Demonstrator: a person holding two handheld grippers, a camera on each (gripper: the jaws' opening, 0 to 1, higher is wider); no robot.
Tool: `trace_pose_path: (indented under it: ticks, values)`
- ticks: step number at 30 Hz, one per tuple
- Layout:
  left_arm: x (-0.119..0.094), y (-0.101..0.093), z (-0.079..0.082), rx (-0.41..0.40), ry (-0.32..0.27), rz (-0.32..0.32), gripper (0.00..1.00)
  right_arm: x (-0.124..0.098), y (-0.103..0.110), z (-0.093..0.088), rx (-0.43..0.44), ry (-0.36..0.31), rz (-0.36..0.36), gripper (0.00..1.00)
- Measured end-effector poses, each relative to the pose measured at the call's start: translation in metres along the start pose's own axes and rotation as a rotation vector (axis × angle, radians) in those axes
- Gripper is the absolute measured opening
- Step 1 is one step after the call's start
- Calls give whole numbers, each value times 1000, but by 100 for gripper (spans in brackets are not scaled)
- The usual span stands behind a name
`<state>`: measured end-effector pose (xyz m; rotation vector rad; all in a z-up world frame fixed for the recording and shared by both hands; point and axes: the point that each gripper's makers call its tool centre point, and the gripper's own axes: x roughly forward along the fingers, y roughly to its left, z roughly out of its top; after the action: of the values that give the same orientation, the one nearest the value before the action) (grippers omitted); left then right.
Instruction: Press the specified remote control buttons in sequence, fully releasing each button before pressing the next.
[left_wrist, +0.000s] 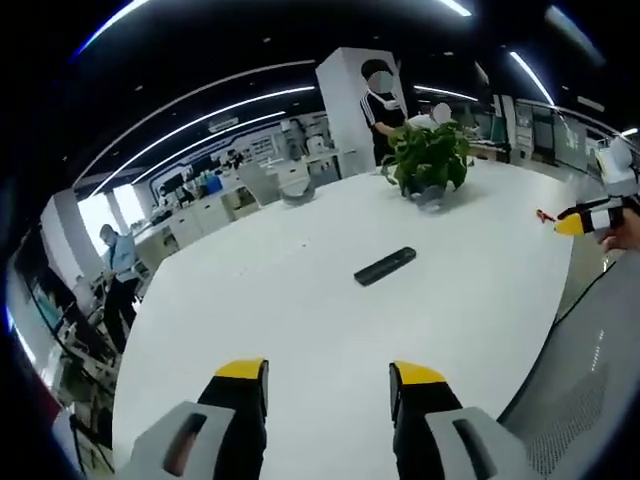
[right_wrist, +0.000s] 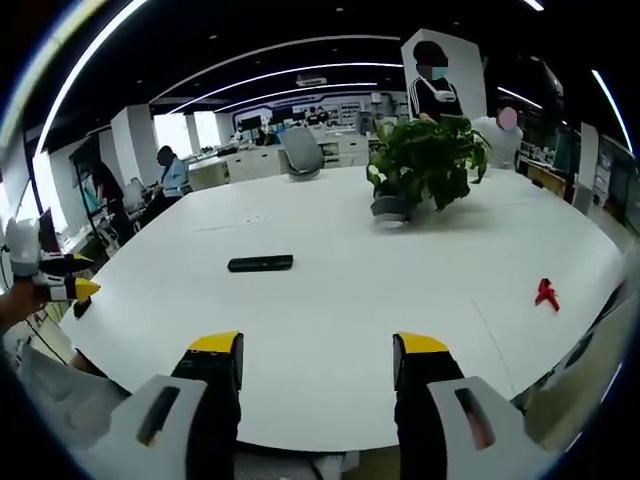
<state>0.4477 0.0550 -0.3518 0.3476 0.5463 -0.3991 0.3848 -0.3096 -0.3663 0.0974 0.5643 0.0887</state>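
Remote control (left_wrist: 385, 266) lying flat on the white surface (left_wrist: 300, 300), well apart from both hand-held grippers.
Left hand-held gripper (left_wrist: 328, 385) and right hand-held gripper (right_wrist: 316, 358) both spread, holding nothing; potted plant (right_wrist: 425, 160) beyond the remote; small red object (right_wrist: 545, 293) at right.

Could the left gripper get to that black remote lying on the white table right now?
Probably yes. The left gripper is open and points toward the remote, with bare white table between them. The potted plant stands beyond it, out of the way.
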Motion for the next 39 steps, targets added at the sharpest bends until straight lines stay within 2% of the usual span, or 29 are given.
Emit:
trace_pose_path:
  ticks: [4,9,13,19,24,32,39]
  values:
    - [13,-2,13,30,-2,-38,58,0,0,-1,-2,4,-4,62]
    - [27,-4,32,86,-23,-82,62,1,-1,-2,-11,11,-8,62]
    - [39,-6,43,111,-29,-115,66,1,-2,-2,-11,13,-11,62]
    - [64,-15,58,193,-22,-165,70,1,-3,-3,-5,15,-16,62]
    - [81,-24,71,264,-20,-193,70,1,-3,-4,-8,20,-20,62]
    - [106,-37,89,355,5,-285,70,2,-3,-5,-28,34,-22,61]
    - [129,-43,99,386,33,-350,70,3,-4,-8,-28,47,-25,61]
